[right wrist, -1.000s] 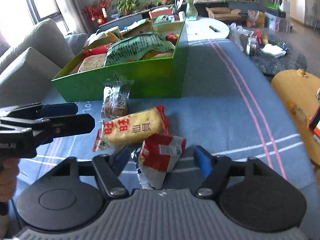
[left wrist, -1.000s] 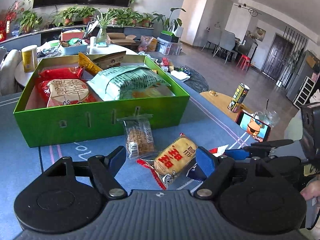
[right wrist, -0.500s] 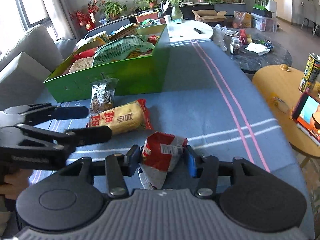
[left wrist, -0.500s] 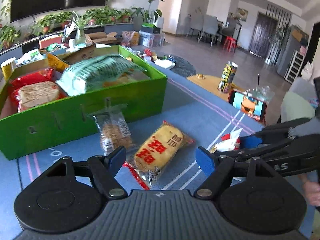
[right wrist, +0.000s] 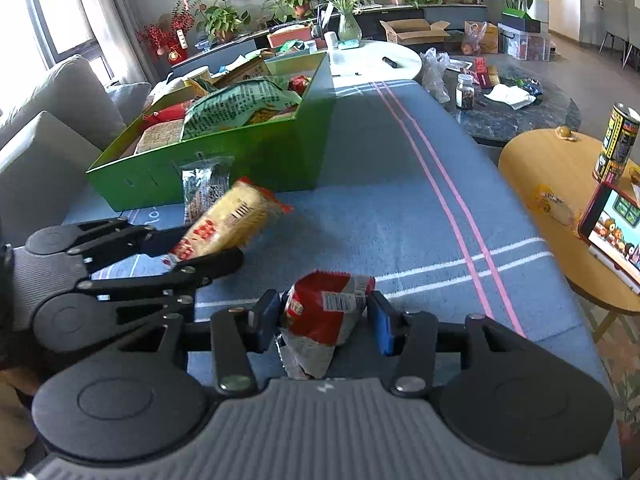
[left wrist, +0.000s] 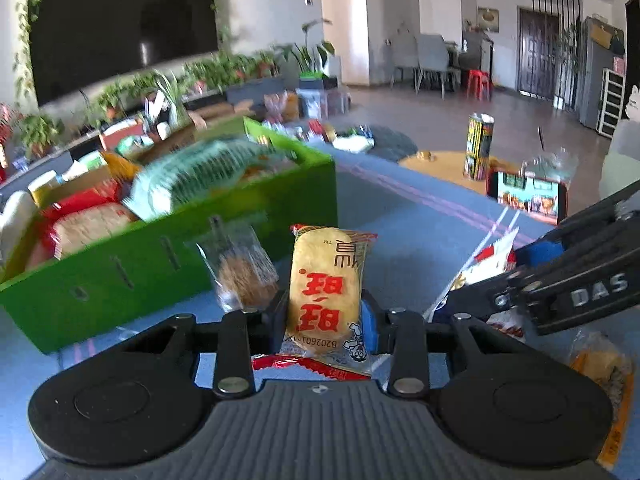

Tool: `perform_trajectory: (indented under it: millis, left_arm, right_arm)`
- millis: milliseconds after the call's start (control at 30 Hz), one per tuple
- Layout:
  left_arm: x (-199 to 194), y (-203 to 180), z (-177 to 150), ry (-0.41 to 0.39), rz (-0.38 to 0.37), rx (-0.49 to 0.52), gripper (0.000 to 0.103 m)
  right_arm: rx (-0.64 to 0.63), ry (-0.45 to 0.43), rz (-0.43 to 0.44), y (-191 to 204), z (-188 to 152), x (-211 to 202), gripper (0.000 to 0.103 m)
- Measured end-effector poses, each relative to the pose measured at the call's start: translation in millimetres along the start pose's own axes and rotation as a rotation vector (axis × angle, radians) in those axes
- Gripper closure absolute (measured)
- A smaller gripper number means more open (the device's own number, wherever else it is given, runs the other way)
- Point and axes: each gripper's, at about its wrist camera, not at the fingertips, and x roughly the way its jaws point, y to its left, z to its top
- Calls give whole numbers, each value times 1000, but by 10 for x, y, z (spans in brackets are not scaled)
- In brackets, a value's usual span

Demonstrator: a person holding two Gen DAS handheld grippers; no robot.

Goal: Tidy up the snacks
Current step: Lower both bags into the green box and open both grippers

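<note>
My left gripper is shut on a yellow snack pack with red characters and holds it above the blue table; the pack shows in the right wrist view too. My right gripper is shut on a red and white snack bag, lifted just above the table. A green box full of snacks stands at the back left, also in the left wrist view. A clear bag of brown snacks leans against the box front.
A round yellow side table with a can and a phone stands right of the blue table. Another orange snack pack lies at the right. A grey sofa is on the left.
Both grippers have closed on their snacks. The left one has taken the yellow pack off the table and lifted it. The right one holds the red bag.
</note>
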Motion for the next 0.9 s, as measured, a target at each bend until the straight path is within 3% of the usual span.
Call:
perform_trajectory:
  millis: [267,600,700,900]
  left_arm:
    - [-371,362,233,-102,42,-104,69]
    - [-459,1052,310,-109,177,-268,69]
    - [-488,1203,284,-102,200,-310,69]
    - [-475,1274,204,-87,211,-322,69]
  right_arm:
    - [-50,-50,37,173,237,-58,3]
    - [-130,-131,103,456,570,-158,3]
    - [-111,-159,76,364,552,-198,3]
    - [3,-9,131,46,352,39,0]
